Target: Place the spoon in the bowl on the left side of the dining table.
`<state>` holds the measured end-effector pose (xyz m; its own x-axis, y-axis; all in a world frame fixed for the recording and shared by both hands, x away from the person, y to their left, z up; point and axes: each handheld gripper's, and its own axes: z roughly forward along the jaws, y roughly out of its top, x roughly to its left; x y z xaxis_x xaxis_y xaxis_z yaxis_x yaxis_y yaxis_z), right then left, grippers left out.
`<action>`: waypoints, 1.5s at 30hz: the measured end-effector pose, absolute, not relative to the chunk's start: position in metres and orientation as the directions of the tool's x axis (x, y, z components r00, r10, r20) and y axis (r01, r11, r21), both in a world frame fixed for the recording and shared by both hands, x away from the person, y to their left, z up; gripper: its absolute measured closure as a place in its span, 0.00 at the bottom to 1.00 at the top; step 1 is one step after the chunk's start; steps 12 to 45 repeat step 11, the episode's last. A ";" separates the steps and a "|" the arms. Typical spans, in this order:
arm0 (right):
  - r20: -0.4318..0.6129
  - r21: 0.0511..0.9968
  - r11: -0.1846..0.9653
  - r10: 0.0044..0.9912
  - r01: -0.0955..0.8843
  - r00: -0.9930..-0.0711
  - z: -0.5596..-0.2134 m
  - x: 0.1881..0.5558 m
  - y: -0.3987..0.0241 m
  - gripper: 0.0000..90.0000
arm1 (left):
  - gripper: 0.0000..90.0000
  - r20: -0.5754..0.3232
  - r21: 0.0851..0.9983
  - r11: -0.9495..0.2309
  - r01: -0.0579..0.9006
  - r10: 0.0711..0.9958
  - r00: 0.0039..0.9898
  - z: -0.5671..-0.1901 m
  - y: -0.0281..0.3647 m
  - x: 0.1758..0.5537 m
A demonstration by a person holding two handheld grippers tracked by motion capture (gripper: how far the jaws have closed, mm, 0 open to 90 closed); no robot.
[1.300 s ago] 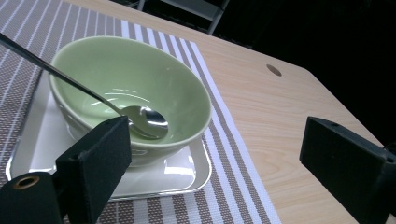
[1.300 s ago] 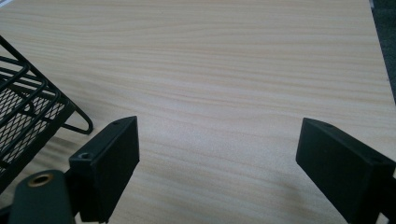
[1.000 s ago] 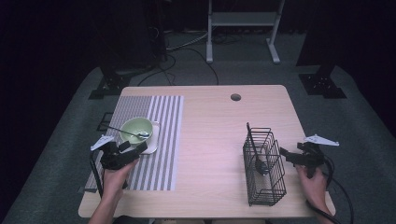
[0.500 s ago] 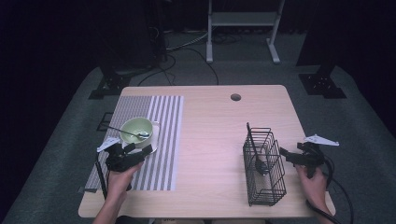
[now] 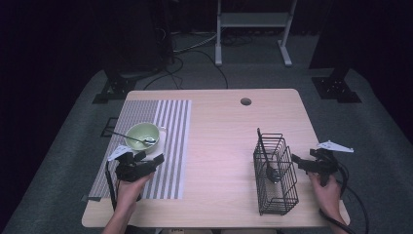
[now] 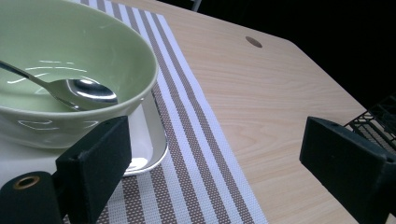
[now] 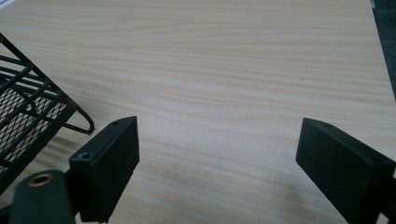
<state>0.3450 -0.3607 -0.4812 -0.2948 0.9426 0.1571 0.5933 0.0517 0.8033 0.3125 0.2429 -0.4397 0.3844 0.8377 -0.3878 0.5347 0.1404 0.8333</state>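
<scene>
High view: both empty grippers, left and right, gape over a wooden table in a dark room.

Dark-curtained lab, lone desk
</scene>
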 end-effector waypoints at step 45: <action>0.159 0.807 0.051 0.941 0.589 -0.299 -0.481 0.345 -0.361 0.14 | 0.09 -0.371 0.841 0.121 0.527 0.838 0.400 -0.445 0.236 0.308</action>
